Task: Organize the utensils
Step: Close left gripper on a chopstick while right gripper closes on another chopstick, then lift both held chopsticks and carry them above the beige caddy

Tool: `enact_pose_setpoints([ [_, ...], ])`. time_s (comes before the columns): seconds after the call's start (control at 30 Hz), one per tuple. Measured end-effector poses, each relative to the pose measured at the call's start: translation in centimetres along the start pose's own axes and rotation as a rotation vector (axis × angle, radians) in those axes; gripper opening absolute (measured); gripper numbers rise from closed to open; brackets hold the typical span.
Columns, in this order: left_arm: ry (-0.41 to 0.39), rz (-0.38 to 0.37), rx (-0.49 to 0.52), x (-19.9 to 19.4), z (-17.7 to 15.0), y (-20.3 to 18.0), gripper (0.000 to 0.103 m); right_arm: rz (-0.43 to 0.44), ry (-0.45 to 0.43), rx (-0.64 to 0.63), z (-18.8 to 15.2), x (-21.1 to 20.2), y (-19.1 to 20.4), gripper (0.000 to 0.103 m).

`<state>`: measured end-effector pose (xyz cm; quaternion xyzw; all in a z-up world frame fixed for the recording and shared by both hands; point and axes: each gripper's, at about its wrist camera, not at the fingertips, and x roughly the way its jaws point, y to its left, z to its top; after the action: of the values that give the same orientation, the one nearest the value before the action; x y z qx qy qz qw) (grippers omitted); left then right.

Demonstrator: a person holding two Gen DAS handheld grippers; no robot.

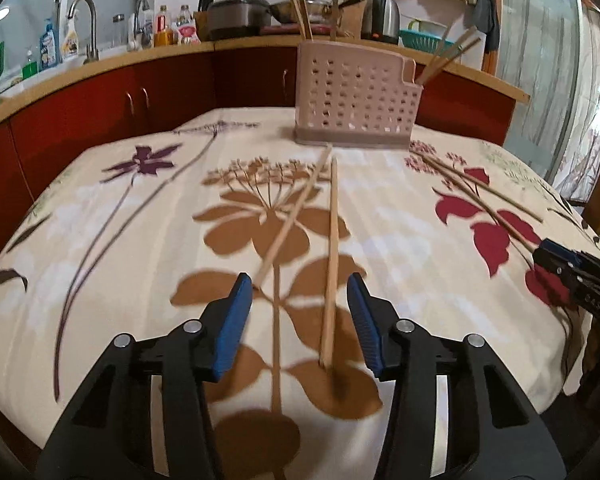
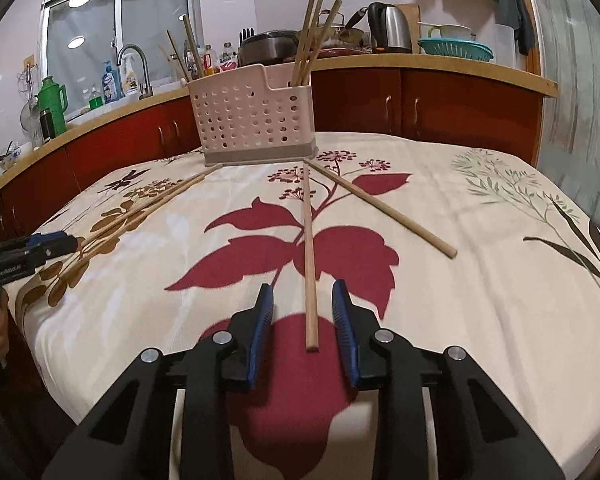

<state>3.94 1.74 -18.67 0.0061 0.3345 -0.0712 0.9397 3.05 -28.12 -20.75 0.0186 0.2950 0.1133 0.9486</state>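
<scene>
A perforated pink utensil holder [image 1: 356, 96] [image 2: 252, 120] stands at the far side of the table with several wooden chopsticks upright in it. My left gripper [image 1: 299, 284] is low over the cloth and open. One chopstick [image 1: 332, 248] lies between its jaws, near the right pad, with no pad touching it. A second chopstick [image 1: 290, 220] lies just left of it, its end by the left fingertip. My right gripper [image 2: 303, 288] is open too, and straddles the near end of another chopstick [image 2: 309, 248] without pressing it. A further chopstick [image 2: 380, 208] lies slanted to its right.
A flower-print tablecloth [image 1: 100, 240] covers the table down to the near edge. Behind it runs a red-fronted kitchen counter [image 2: 420, 108] with a sink tap, bottles, pots, a kettle and a teal colander. The left gripper [image 2: 70, 242] shows at the right wrist view's left edge, over two chopsticks [image 2: 148, 204].
</scene>
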Motion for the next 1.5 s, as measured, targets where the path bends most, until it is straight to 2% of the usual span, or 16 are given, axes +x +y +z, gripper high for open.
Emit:
enact_pose_setpoints([
  [0.17, 0.046, -0.019, 0.025, 0.3, -1.3, -1.0, 0.04, -0.006, 0.002, 0.008, -0.6, -0.3, -0.3, 0.025],
  [0.37, 0.041, -0.022, 0.035, 0.3, -1.5, -1.4, 0.037, -0.004, 0.004, 0.025, -0.7, -0.5, -0.8, 0.016],
  [0.47, 0.038, -0.015, 0.039, 0.4, -1.5, -1.4, 0.03, -0.001, 0.006, 0.025, -0.7, -0.5, -0.8, 0.011],
  [0.53, 0.036, -0.023, 0.051, 0.2, -1.6, -1.5, 0.021, 0.003, 0.008, 0.017, -0.7, -0.5, -0.6, 0.007],
  [0.63, 0.038, -0.028, 0.073, 0.1, -1.7, -1.9, 0.01, 0.001, 0.01, 0.013, -0.7, -0.6, -0.4, 0.007],
  [0.7, 0.037, -0.029, 0.09, 0.0, -1.8, -2.2, 0.007, 0.0, 0.011, 0.012, -0.7, -0.6, -0.4, 0.007],
  [0.9, 0.026, -0.017, 0.096, -0.4, -1.8, -2.2, 0.006, -0.004, 0.003, 0.009, -0.5, -1.1, -0.4, 0.007],
  [1.03, -0.015, -0.014, 0.089, -1.4, -1.1, -2.0, 0.006, -0.006, -0.03, 0.008, 0.3, -2.2, -0.1, 0.007],
  [1.5, -0.228, -0.004, 0.049, -7.8, 3.5, -1.4, 0.006, -0.006, -0.199, -0.03, 4.9, -7.6, 1.2, 0.007],
])
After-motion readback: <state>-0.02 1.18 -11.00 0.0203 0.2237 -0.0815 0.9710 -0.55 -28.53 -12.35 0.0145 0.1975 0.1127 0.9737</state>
